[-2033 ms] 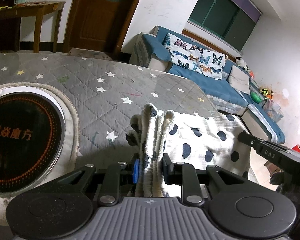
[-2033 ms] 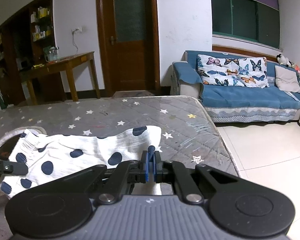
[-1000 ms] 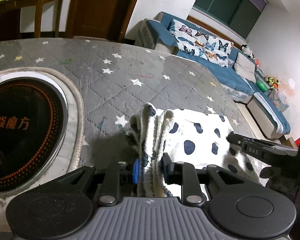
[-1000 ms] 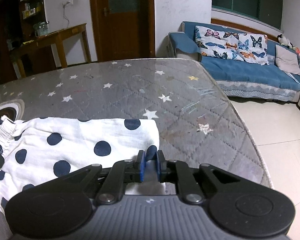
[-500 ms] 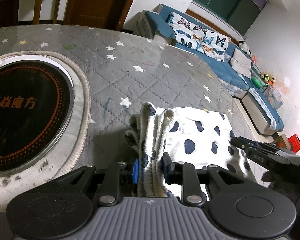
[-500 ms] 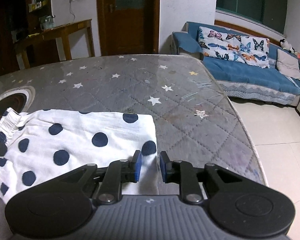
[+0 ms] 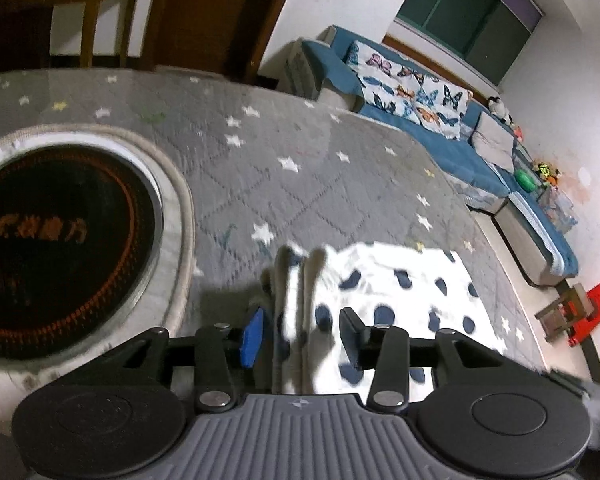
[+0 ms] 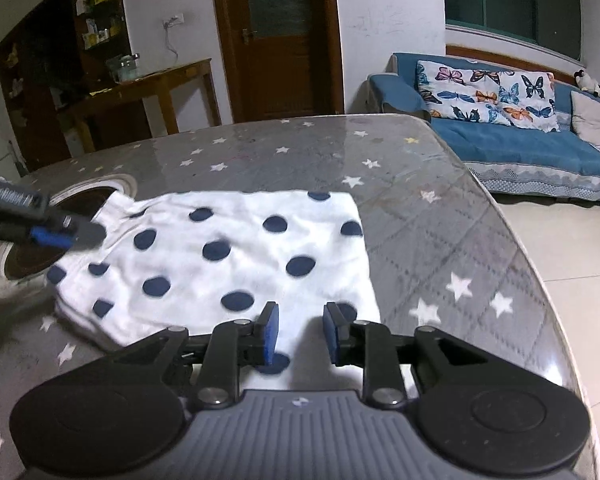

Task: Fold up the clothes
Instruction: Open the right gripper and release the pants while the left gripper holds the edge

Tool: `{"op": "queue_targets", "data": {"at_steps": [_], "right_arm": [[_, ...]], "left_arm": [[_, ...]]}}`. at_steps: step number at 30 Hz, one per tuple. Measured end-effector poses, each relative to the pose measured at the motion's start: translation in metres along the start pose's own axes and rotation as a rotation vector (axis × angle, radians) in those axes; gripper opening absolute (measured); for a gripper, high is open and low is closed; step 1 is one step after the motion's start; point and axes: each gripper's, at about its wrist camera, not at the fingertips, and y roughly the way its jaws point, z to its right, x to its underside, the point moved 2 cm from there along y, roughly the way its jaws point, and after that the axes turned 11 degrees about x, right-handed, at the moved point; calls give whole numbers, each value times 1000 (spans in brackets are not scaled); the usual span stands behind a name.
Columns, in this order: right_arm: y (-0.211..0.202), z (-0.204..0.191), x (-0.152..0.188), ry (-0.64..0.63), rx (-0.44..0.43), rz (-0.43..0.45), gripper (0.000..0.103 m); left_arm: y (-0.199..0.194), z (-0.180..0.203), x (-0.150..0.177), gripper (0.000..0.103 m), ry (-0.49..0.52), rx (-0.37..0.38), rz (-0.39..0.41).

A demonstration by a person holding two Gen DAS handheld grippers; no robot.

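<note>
The dotted cloth (image 8: 236, 256) lies spread flat on the counter (image 8: 440, 216), just beside the round hob (image 7: 60, 236). The left gripper (image 7: 300, 330) has just been opening its jaws: the bunched waistband (image 7: 296, 280) stands between them, but the pads no longer press on it. The right gripper (image 8: 298, 332) has also just been opening; its jaws stand apart over the cloth's near edge, gripping nothing. A blue sofa (image 8: 520, 148) stands beyond the counter.

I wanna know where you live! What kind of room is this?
Most likely a home living room: a blue sofa with butterfly cushions, a wooden door, and a star-patterned table holding spotted clothes.
</note>
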Motion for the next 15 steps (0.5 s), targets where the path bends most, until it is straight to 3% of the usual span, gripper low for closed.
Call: {"op": "queue_targets", "data": {"at_steps": [2,11,15], "right_arm": [[-2,-1,6,-5,6,1,33],[-7,1,24,-8,2,15,35],[-10,3,28,-7,-4,20,37]], "left_arm": [[3,1,-5,45,2,-2,12],[30,-7,-13,47,41,-77,17],[32,-9,-13,46,24,-77,6]]}}
